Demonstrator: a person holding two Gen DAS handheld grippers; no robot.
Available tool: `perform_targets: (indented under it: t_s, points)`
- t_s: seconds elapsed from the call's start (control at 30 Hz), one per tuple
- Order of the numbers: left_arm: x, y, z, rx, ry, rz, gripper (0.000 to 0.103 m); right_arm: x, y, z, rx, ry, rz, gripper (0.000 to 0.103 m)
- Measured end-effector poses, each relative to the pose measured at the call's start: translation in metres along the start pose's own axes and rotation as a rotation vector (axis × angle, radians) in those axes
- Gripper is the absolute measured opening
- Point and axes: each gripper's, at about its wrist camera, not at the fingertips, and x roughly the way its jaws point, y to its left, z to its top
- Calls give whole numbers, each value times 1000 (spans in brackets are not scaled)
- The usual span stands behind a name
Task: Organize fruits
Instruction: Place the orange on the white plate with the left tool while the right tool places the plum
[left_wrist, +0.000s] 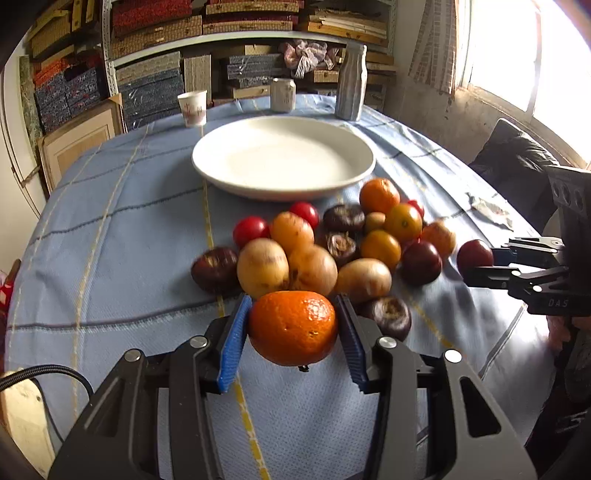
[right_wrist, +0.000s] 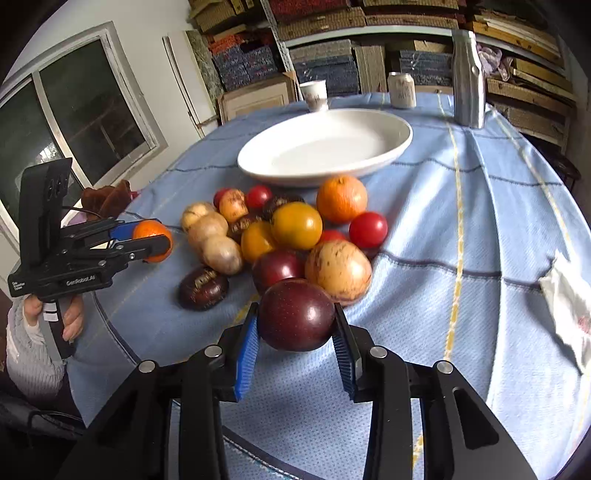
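Left wrist view shows the left tool (left_wrist: 293, 328) clenched on an orange (left_wrist: 293, 326), the right tool (right_wrist: 295, 325) likewise gripping a dark plum (right_wrist: 297, 314), and the empty white plate (left_wrist: 221, 177) straight ahead beyond the fruit pile (left_wrist: 332, 251) (both tools look equally near) on the worktop (left_wrist: 110, 240).

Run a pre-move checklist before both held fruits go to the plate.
1. Left gripper shut on the orange: ok.
2. Right gripper shut on the dark plum: ok.
3. White plate empty, room for both: ok.
4. Path over the fruit pile clear: cannot tell; the held fruits' height above it isn't readable.
5. Cup, jar and metal bottle stand behind the plate, out of the way: ok.
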Motion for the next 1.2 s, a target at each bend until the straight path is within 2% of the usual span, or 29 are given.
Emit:
perform_targets:
  t_s: [0.2, 0.3, 0.4, 0.53, 0.7, 0.73, 0.77, 0.8, 0.83, 1.0, 1.2]
  points:
    - [7, 3, 62, 27, -44, 38, 46, -14, -4, 62, -39, -61, -30, 38]
    - [33, 10, 97, 5, -33, 31, 46, 5, -11, 100, -40, -57, -50, 38]
    - [66, 21, 119, -31, 11, 23, 46, 38, -19, 129, -26, -29, -64, 38]
    - [102, 39, 128, -90, 58, 0, 46, 77, -31, 152, -7, -7, -80, 38]
    - [128, 46, 128, -107, 89, -20, 47, 108, -37, 158, -13, 11, -99, 40]
    - [130, 47, 127, -110, 89, -29, 54, 109, -39, 158, -12, 7, -105, 42]
    - [131, 48, 128, -115, 84, -32, 60, 110, -41, 158, -13, -1, -106, 48]
    - [129, 49, 128, -120, 69, -30, 72, 110, -42, 157, -12, -8, -109, 49]
    - [124, 48, 129, -121, 55, -28, 74, 108, -44, 157, -9, -11, -109, 49]
    - [100, 51, 131, -135, 4, -32, 75, 85, -43, 155, 2, -60, -81, 50]
    - [62, 64, 112, -175, -57, 33, 83, 38, -39, 129, 18, -166, -92, 67]
